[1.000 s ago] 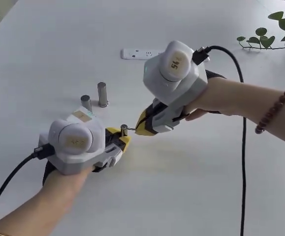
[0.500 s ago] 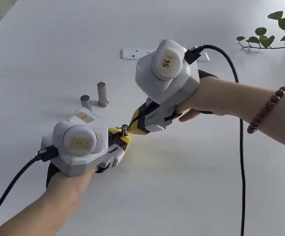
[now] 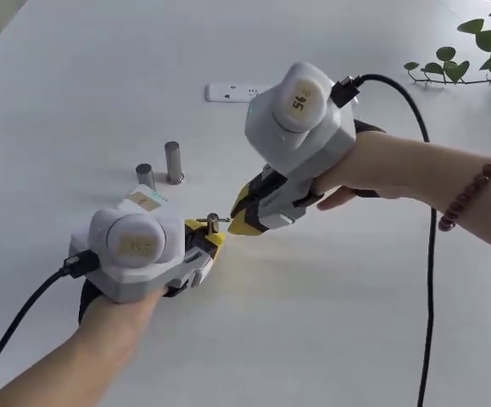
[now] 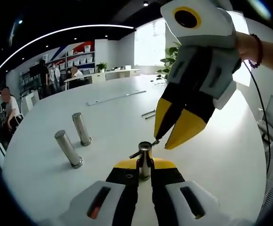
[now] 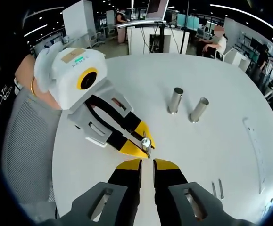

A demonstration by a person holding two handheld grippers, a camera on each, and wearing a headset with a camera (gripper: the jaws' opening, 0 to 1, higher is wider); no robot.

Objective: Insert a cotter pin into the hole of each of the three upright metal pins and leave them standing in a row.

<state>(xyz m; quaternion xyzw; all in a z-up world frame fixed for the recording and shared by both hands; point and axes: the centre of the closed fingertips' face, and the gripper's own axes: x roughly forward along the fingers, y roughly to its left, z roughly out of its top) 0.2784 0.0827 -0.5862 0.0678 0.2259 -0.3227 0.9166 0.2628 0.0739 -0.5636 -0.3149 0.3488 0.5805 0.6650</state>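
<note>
Jaws of the left gripper [image 3: 208, 236] are closed on one upright metal pin [image 4: 144, 157]. They clamp its lower body, so its head stands clear above the yellow tips. A cotter pin [image 4: 134, 154] lies crosswise through that head. In the left gripper view one end pokes out toward 8 o'clock and the other runs toward 2 o'clock, up to the tips of the right gripper [image 4: 167, 140], which reaches in from 1 o'clock. The right gripper's jaws are drawn to a narrow slit, and it cannot be told whether they pinch the cotter pin.

In the head view the clamped pin sits near the centre of the white table [image 3: 330, 322]. At 10 o'clock from it, one free pin [image 3: 145, 175] and a second free pin [image 3: 174, 162] stand upright just beside each other. A white power strip [image 3: 232, 91] lies at 12 o'clock and a leafy plant [image 3: 474, 55] at 2 o'clock. Two thin metal pieces [image 4: 148, 113] lie on the table beyond the grippers.
</note>
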